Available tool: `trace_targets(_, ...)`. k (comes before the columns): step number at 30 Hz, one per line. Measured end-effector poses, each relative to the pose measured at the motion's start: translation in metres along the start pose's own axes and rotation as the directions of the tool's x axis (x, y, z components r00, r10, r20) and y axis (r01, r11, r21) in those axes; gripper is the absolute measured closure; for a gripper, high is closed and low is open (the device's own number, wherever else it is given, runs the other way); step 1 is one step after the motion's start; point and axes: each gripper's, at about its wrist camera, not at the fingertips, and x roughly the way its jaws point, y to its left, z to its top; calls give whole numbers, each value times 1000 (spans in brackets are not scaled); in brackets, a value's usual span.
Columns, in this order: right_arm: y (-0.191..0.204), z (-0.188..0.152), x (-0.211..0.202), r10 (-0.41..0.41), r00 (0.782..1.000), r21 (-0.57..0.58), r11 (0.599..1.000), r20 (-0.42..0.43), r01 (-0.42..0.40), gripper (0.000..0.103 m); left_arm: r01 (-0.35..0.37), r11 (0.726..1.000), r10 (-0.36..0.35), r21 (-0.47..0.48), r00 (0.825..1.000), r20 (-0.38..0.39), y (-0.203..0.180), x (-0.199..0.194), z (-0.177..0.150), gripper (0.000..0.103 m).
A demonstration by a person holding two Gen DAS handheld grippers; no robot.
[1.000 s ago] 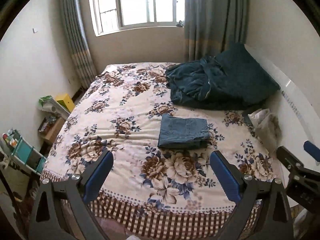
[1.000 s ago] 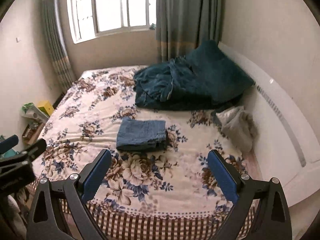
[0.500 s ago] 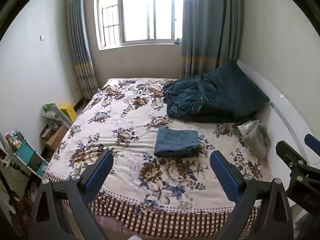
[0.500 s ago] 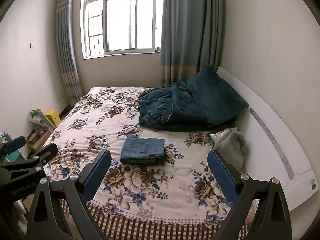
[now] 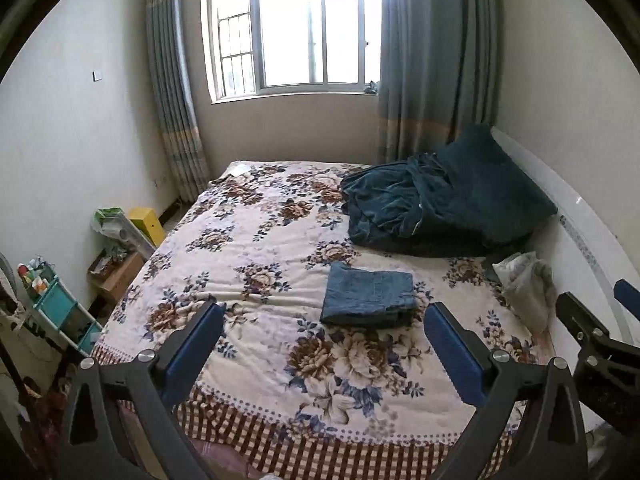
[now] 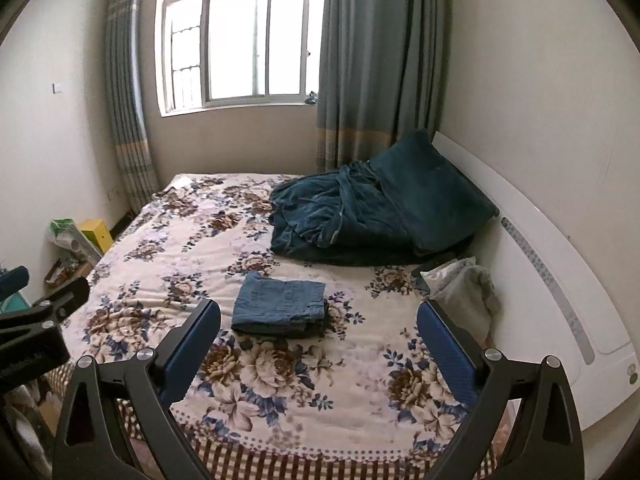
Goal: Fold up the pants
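- Left wrist view: your left gripper point(image 5: 320, 328) has its jaws spread wide and holds nothing; it hangs over the foot of the bed point(image 5: 248, 248), well short of the pants point(image 5: 368, 294).
- Right wrist view: your right gripper point(image 6: 318, 326) is likewise spread and empty, also back from the cloth. Each gripper shows at the edge of the other's view, so the two are side by side.
- The pants lie between the fingers' lines of sight, a compact denim rectangle flat on the floral cover, several layers stacked at the near edge.
- By the look of that tidy stack, the folding is done. I judge nothing is left but perhaps squaring a slightly uneven right edge, where layers peek out.
- Beyond the pants, a dark blanket point(image 5: 440, 204) is heaped toward the headboard point(image 6: 560, 280), near but apart from the pants.
- A pale bundle point(image 6: 464, 288) sits by the right side of the bed, beside the headboard.
- You have open cover to the left of the pants and in front; the right is tighter.
- Off the left side of the bed, clutter point(image 5: 120, 232) lines the wall, so mind your left elbow if you step round.
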Motion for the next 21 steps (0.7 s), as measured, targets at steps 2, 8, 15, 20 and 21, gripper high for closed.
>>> trace_targets(2, 0, 2, 14, -10, 1000, 12, 1000, -6, 10, 2, -15, 1000, 15, 9, 1000, -8, -2, 12, 1, 0)
trace_targets(8, -5, 2, 64, -13, 998, 44, 999, -61, 16, 2, -18, 1000, 19, 19, 998, -63, -7, 50, 1, 0)
trace_targets(15, -13, -8, 105, -35, 993, 46, 998, -117, 41, 2, -1, 999, 5, 39, 994, -106, -18, 75, -3, 0)
trace_targets(20, -13, -16, 117, -37, 990, 43, 998, -135, 43, 1, -3, 998, 10, 61, 993, -114, -25, 81, -5, 0)
trace_targets(21, -13, -16, 118, -38, 990, 42, 998, -135, 44, 0, -8, 998, 14, 60, 994, -113, -24, 81, -4, 0)
